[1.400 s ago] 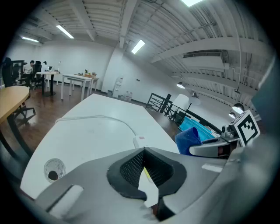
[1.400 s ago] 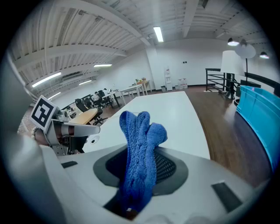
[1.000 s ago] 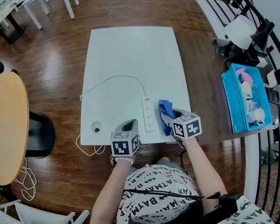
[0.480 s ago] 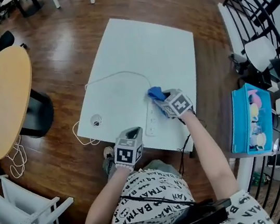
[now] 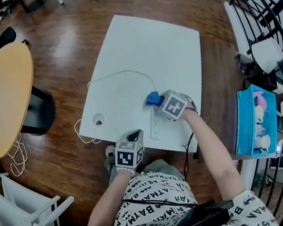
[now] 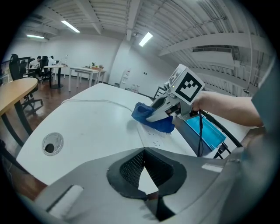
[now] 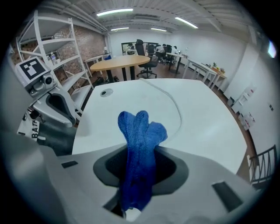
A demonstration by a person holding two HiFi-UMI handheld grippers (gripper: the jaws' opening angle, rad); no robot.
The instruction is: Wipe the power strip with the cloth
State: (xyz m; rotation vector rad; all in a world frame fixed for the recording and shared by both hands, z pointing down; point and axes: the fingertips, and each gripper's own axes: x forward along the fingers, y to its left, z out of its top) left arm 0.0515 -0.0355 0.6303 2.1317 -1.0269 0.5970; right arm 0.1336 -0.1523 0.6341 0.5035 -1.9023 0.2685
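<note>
Head view steeply above table [image 5: 152, 44], gripper views low across it, left facing right gripper [image 6: 152, 116]

**Right gripper out at the strip's far end, left held back**

The right arm [image 5: 207, 150] stretches forward with the forearm bare. It carries the right gripper [image 5: 160, 102] to the far end of the power strip [image 5: 155, 126], angled leftward across it. Its 2 jaws are clamped on the blue cloth [image 5: 152, 99], which bunches out past their tips. The left arm [image 5: 112, 199] is bent close to the torso. The left gripper [image 5: 130, 136] hangs near the strip's near end, to its left and pointing forward. Its 2 jaws meet at the tips, nothing between them.
</note>
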